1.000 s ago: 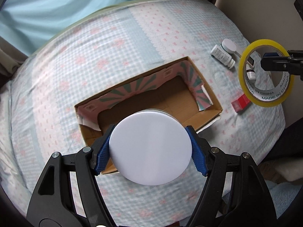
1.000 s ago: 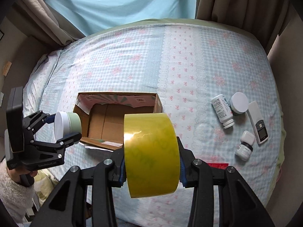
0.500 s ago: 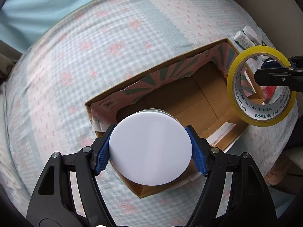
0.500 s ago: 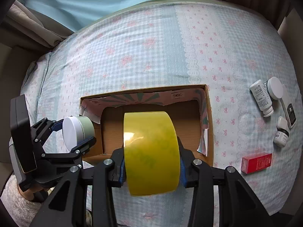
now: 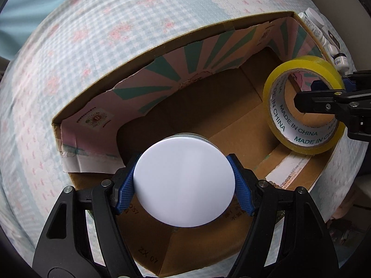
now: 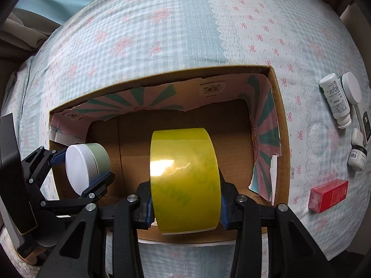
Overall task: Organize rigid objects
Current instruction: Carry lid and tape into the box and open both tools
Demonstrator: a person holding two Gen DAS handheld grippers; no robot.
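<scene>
Pale blue gingham bedding with pink flowers (image 5: 97, 46) fills the left wrist view, and an open cardboard box (image 5: 162, 48) with a pink-and-green printed lining lies on the bed across the middle of the frame. At lower centre the left tongs (image 5: 184, 186) are clamped about halfway closed on a round white-lidded jar (image 5: 184, 183), blue pads pressing its sides, held over the box's near end. At the right edge the yellow tape roll (image 5: 303, 106) hangs over the box's far end, with small white bottles (image 5: 313, 26) beyond on the bedding.

Seen from the right wrist, the same bedding surrounds the box (image 6: 281, 125). The right tongs (image 6: 185, 205) are squeezed fully in on the tape roll (image 6: 184, 173) at lower centre, over the box floor. At left, the left tongs (image 6: 81, 173) grip the jar (image 6: 85, 169) above the box's left end. On the bedding at right lie white bottles (image 6: 335, 102) and a red carton (image 6: 328, 194).
</scene>
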